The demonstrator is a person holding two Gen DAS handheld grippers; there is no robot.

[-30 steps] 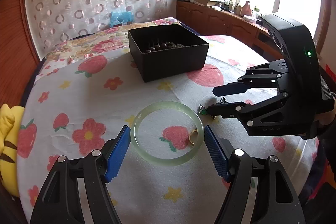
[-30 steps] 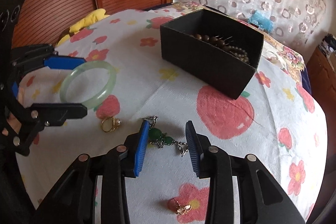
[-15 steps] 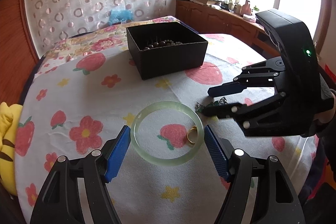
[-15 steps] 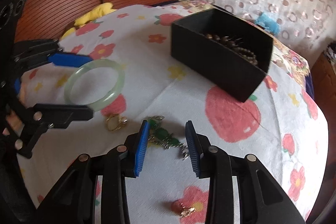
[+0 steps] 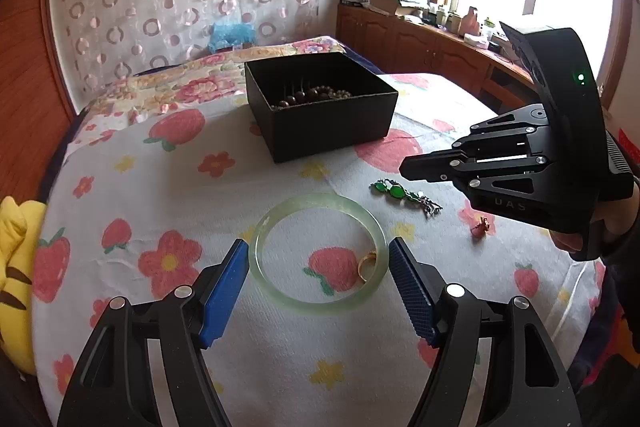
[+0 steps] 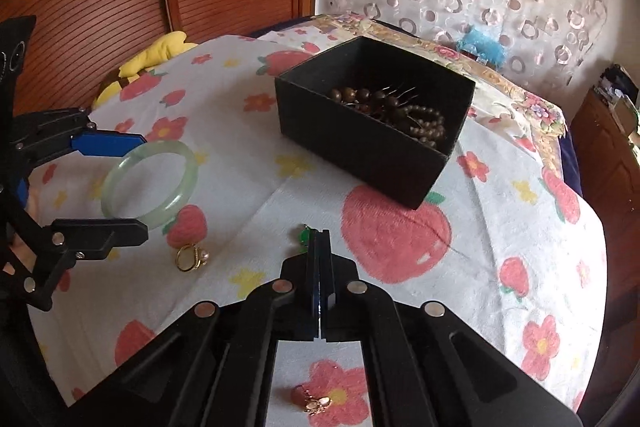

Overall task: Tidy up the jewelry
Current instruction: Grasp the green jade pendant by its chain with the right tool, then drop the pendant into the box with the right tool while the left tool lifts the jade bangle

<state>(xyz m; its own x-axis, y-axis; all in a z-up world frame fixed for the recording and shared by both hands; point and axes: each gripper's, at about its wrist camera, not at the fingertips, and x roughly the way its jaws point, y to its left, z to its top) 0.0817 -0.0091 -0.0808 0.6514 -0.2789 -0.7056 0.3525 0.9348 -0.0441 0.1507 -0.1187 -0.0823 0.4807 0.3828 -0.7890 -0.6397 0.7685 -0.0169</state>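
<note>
The right tongs [image 6: 320, 239], apart a second ago around the green-stone chain [image 5: 404, 193], have now come fully together; in the right wrist view only a green bead peeks past their tips at centre frame, and whether the chain is pinched I cannot tell. The left tongs [image 5: 318, 277] remain spread wide, flanking the pale jade bangle [image 5: 318, 253] without pressing it. A gold ring [image 6: 191, 257] lies just beside the bangle. The black box [image 6: 372, 143] of beads sits unmoved, upper centre, on the strawberry-print cloth [image 5: 120, 195].
</note>
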